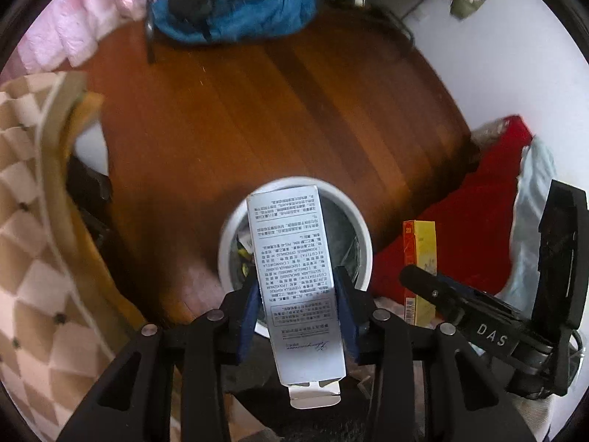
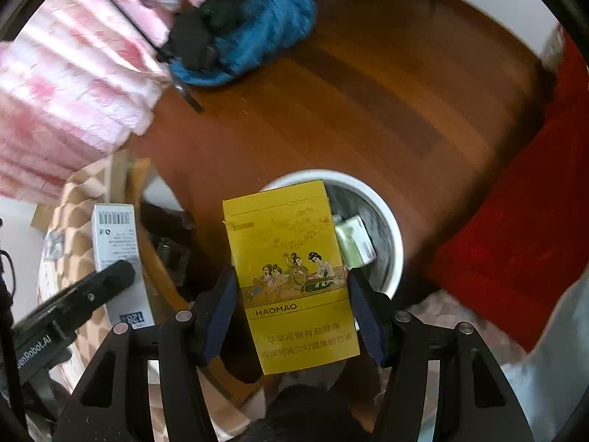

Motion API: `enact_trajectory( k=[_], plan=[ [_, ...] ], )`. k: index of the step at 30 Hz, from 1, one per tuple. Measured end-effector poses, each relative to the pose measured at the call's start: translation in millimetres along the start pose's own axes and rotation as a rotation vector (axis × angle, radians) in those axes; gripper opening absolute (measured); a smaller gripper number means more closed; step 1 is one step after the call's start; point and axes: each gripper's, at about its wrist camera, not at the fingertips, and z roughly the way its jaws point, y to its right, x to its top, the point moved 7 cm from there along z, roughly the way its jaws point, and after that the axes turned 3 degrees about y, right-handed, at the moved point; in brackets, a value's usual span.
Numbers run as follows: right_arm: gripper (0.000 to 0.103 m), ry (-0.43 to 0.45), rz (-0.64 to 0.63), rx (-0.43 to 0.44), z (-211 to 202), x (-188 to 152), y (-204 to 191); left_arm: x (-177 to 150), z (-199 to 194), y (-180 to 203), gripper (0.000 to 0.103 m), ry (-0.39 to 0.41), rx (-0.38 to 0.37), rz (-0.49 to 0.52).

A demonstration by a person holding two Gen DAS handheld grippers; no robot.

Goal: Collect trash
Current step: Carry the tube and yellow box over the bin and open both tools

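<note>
My left gripper (image 1: 299,287) is shut on a tall white carton (image 1: 294,280) with printed text, held over the round white trash bin (image 1: 353,217) on the wooden floor. My right gripper (image 2: 292,287) is shut on a yellow cigarette box (image 2: 291,272) marked HAOMAO, held over the same bin (image 2: 390,228). A pale green box (image 2: 355,239) lies inside the bin. The yellow box also shows edge-on in the left wrist view (image 1: 419,254), and the white carton shows in the right wrist view (image 2: 117,254).
A blue and black bundle of clothing (image 1: 235,11) lies on the floor at the far side. A red cloth (image 1: 471,221) is to the right. A checked padded chair (image 1: 29,221) with a wooden frame is to the left, pink fabric (image 2: 73,92) beyond it.
</note>
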Motion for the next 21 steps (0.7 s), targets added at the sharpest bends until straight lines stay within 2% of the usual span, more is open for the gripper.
enact_trajectory(
  k=[1, 2, 3, 4, 5, 9, 11, 12, 16, 21],
  plan=[
    [0.062, -0.013, 0.013, 0.000, 7, 1, 7, 0, 4, 2, 0.042, -0.010, 0.011, -0.001],
    [0.062, -0.027, 0.030, -0.006, 15, 2, 15, 1, 11, 3, 0.059, -0.018, 0.016, -0.002],
    [0.062, -0.036, 0.038, -0.008, 19, 2, 20, 2, 15, 4, 0.069, -0.023, 0.017, -0.005],
    [0.062, -0.048, 0.049, -0.008, 26, 1, 26, 1, 17, 4, 0.088, -0.025, 0.019, -0.009],
    [0.063, -0.058, 0.057, -0.011, 32, 1, 30, 2, 19, 4, 0.091, -0.027, 0.026, -0.012],
    [0.066, -0.083, 0.065, -0.016, 48, 0, 39, -2, 16, -3, 0.092, -0.021, 0.064, -0.016],
    [0.094, -0.092, 0.069, -0.007, 53, -1, 40, -5, 10, -8, 0.093, -0.010, 0.089, -0.010],
    [0.097, -0.091, 0.065, -0.003, 54, -2, 37, -6, 8, -11, 0.093, -0.002, 0.107, -0.006],
    [0.102, -0.102, 0.026, -0.044, 52, -10, 31, -13, -6, -22, 0.093, 0.042, 0.202, 0.016],
    [0.103, -0.126, -0.034, -0.120, 42, -25, 23, -23, -20, -28, 0.093, 0.078, 0.271, 0.034]
  ],
)
